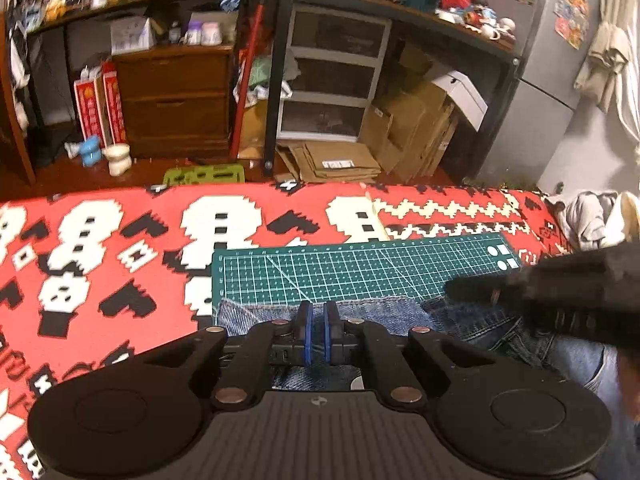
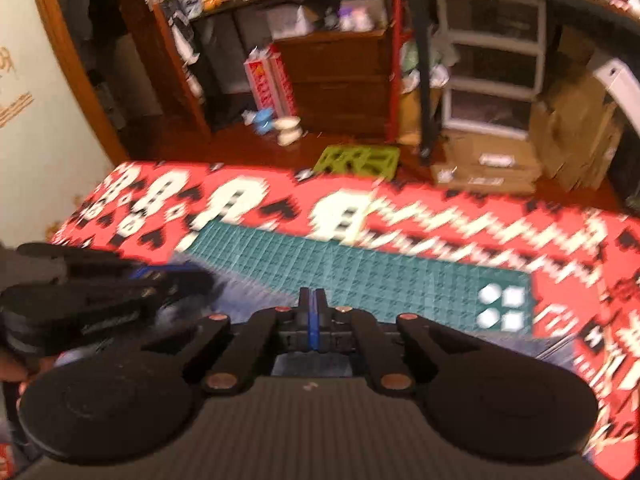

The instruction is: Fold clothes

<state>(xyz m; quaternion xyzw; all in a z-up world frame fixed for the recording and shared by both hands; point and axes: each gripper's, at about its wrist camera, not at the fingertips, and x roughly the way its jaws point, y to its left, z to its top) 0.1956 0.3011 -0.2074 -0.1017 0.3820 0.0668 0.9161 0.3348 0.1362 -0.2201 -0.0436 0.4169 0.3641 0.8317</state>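
Blue denim jeans (image 1: 372,312) with stitched seams are seen, woven and matt. The cutting mat (image 1: 360,270) looks like smooth green plastic, printed with a grid. A flat-woven red patterned cloth (image 1: 120,248) covers the surface. Matt black plastic forms the left gripper (image 1: 316,326), with copper-coloured metal pins.

Red patterned blanket (image 1: 120,240), green cutting mat (image 1: 340,272) on it, jeans (image 1: 400,312) atop mat

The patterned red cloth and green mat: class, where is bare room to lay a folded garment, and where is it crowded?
Free: the red cloth left of the cutting mat, and the mat's far strip. Crowded: the mat's near edge, under the jeans and both grippers, and the far right corner with the grey clothes.
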